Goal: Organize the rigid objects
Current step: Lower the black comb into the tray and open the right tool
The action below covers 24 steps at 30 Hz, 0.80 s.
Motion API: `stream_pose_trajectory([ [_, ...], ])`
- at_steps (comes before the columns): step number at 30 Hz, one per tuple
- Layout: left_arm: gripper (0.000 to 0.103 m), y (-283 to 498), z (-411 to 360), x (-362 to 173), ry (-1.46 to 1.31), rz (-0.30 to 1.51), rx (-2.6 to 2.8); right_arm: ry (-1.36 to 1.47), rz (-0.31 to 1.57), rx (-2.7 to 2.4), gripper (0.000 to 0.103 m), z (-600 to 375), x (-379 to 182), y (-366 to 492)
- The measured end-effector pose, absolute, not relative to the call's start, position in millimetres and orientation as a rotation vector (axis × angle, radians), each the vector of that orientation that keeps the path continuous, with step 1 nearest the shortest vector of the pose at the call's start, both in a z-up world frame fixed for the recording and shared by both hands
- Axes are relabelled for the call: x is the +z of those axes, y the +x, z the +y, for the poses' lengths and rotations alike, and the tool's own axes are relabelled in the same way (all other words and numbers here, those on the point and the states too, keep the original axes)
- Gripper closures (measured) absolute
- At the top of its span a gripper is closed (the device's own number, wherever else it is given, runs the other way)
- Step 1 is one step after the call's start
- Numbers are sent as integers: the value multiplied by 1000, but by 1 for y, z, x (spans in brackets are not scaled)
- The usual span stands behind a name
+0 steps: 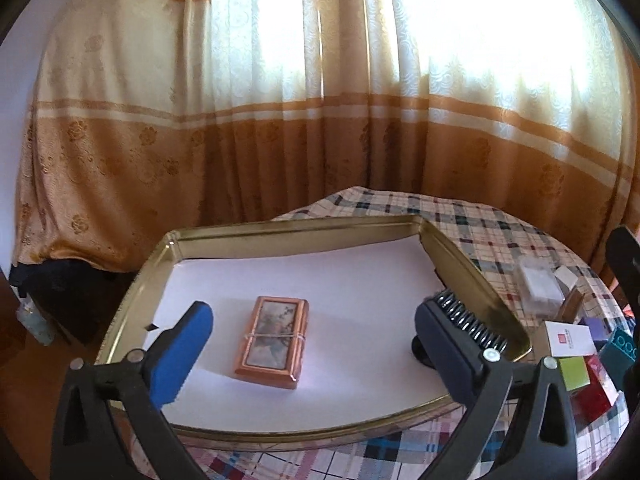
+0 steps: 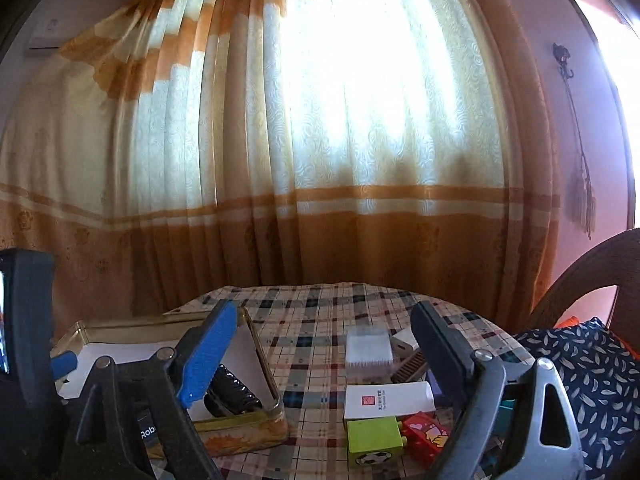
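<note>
A shallow gold metal tray (image 1: 300, 227) lined with white paper sits on the plaid-clothed surface (image 1: 480, 224). Near the tray's middle lies a small copper-framed rectangular box (image 1: 272, 340) tied with string. A black ribbed comb-like object (image 1: 466, 316) leans against the tray's right wall. The left claw (image 1: 316, 352) hangs spread wide above the tray, gripping nothing.

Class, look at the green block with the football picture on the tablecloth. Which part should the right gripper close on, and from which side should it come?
Grip the green block across its flat left and right faces, coming from above and slightly toward the camera. A white box sits right behind it and a red block crowds its right side, so the right gripper, now open, should probably descend with little room on that side.
</note>
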<state>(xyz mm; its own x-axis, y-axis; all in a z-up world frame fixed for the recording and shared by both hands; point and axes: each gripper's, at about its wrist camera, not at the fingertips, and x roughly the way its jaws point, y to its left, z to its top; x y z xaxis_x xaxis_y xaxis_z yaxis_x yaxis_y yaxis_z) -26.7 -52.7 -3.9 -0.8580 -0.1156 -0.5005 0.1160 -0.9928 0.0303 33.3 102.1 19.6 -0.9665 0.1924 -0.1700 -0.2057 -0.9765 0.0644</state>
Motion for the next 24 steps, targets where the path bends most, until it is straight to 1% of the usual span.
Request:
stream_pose_trajectory([
  [5, 0, -23, -58, -2, 750, 29, -2911, -241, 105, 2928, 13, 103, 16, 33],
  [24, 0, -23, -55, -4, 774, 10, -2899, -258, 106, 2921, 13, 105, 13, 40],
])
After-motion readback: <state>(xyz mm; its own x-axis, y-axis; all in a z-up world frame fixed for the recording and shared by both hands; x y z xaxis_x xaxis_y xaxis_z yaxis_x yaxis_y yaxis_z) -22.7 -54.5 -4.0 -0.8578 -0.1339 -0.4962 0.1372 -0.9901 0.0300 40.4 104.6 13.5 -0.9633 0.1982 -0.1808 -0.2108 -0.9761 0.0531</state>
